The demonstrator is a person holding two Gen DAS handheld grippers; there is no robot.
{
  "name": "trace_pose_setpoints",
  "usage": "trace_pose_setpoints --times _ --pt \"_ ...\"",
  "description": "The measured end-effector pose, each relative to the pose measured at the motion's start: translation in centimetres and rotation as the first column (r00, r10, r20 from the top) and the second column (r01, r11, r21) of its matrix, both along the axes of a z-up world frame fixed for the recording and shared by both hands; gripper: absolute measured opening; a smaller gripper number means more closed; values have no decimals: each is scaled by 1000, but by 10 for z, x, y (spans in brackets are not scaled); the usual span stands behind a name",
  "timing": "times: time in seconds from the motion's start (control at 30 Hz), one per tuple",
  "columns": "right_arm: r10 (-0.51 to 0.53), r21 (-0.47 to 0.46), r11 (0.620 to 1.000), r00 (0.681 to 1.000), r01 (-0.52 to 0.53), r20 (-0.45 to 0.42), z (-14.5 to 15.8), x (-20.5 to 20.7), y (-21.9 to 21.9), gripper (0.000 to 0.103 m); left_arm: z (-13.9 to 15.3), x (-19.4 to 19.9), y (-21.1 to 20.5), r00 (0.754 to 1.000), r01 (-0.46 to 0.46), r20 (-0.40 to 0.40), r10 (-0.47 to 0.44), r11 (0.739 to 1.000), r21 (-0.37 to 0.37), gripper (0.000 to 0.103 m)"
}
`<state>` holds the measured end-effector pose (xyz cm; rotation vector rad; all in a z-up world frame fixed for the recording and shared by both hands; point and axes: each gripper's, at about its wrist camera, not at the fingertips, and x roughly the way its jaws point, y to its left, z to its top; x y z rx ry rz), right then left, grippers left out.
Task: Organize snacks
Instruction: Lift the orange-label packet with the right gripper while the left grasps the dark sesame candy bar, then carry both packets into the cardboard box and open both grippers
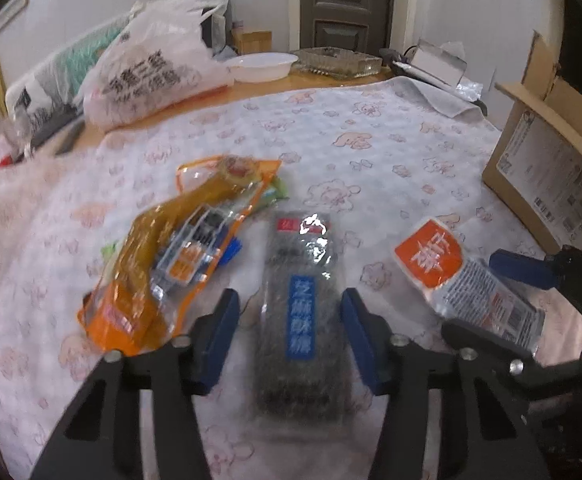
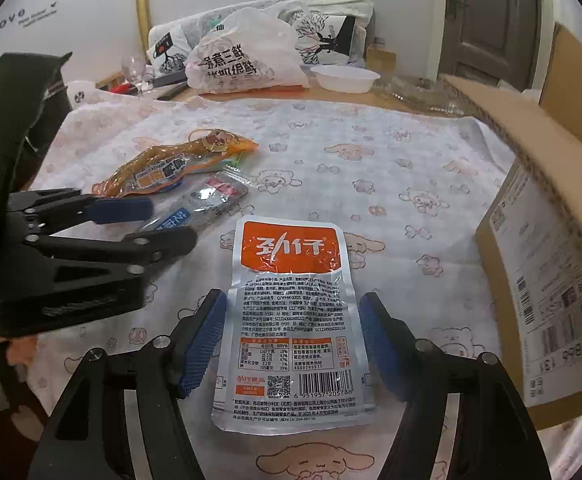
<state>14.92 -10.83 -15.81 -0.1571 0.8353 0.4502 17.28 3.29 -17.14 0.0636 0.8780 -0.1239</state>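
Both tongs sit low over the cloth, each straddling one pack. Left gripper: blue pads either side of the dark bar pack, pads at or just off its long edges; can't tell if they press. Right gripper: jaws spread, silver pack between them, a visible gap at each pad, pack lying flat on the cloth.

Snack count on the cloth: three clearly.
- 1 dark bar pack with a blue label strip, centre, lengthwise away from the left camera.
- 1 silver pack with an orange header, right of the dark one, well apart from it. In the left view it lies between the right gripper's fingers.
- 1 orange see-through pack, left of the dark one, angled, far end pointing further away. Something green and blue pokes out from under it; can't tell what.

From the right view the orange pack is far left and the dark pack lies just near of it, partly behind the left gripper.

Other items:
- 1 cardboard box, right edge of the cloth, flaps up, label facing the packs.
- 1 white plastic bag with black print, far left, off the cloth on the wooden top.
- 1 white bowl, far centre, beside the bag.
- 1 glass dish, just right of the bowl.
- 1 wine glass, far left.
- 1 door on the far wall.
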Motion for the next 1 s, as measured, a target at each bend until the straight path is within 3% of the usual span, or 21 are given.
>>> trace_pose_setpoints --times 0.37,0.77,1.0 --pt "33 28 999 999 -34 26 12 -8 -1 65 12 -6 -2 1000 -8 25 7 1000 22 37" --pt "115 17 993 977 -120 179 80 -46 37 65 85 -75 44 979 -77 186 84 996 -48 37" --pt "116 45 990 957 -132 266 128 -55 29 65 132 -94 43 962 -56 262 73 996 -74 37"
